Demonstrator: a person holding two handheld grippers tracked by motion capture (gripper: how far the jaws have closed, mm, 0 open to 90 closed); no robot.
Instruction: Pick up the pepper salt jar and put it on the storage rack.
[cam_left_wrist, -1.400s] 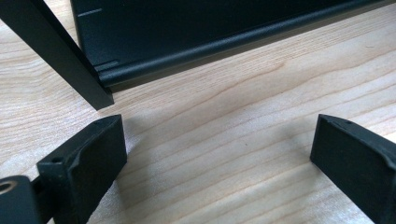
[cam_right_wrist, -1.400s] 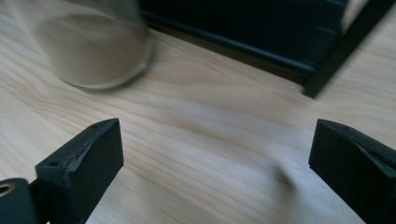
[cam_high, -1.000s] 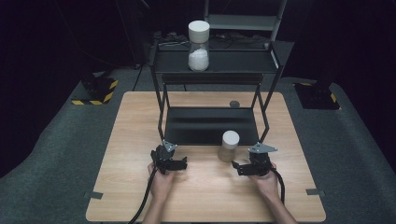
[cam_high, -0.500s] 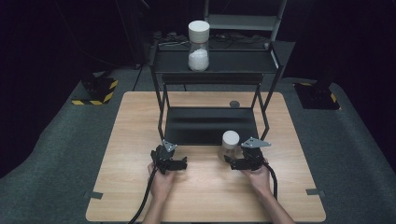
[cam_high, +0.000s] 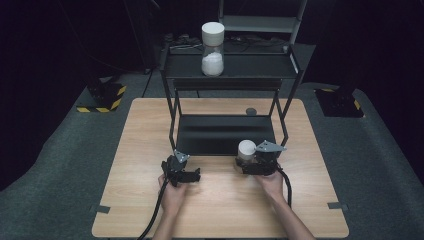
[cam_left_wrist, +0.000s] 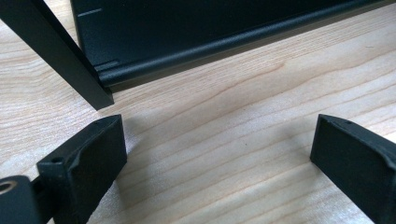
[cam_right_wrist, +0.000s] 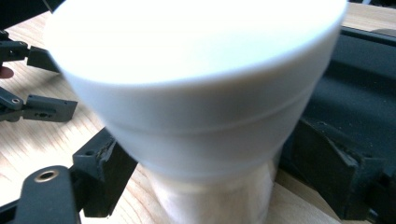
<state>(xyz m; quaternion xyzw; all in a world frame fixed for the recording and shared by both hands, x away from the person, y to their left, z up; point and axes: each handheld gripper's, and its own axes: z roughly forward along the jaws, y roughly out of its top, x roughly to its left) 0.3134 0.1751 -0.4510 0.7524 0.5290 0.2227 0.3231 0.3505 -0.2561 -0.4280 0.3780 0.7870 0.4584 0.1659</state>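
A white-capped hourglass (cam_high: 245, 148) stands on the wooden table (cam_high: 150, 130) just in front of the black rack's lower shelf (cam_high: 220, 134). In the right gripper view its white cap (cam_right_wrist: 196, 70) looms close. My right gripper (cam_high: 244, 164) reaches it from the right. Its jaws have just been closing, with the hourglass's body between them, and thin gaps still show on both sides. My left gripper (cam_high: 193, 175) rests open on the table by the rack's front left leg (cam_left_wrist: 56, 51), with nothing between its jaws. A second hourglass (cam_high: 212, 48) stands on the top shelf (cam_high: 260, 67).
A small dark round object (cam_high: 250, 111) lies on the table behind the lower shelf. The rack's legs (cam_high: 172, 125) flank that shelf. Black bases, one with yellow stripes (cam_high: 102, 97), sit on the floor beyond the table. Bare wood lies between the two grippers (cam_high: 220, 190).
My right gripper has slid left to the near hourglass, and its jaws have narrowed around it. The left gripper has stayed where it was.
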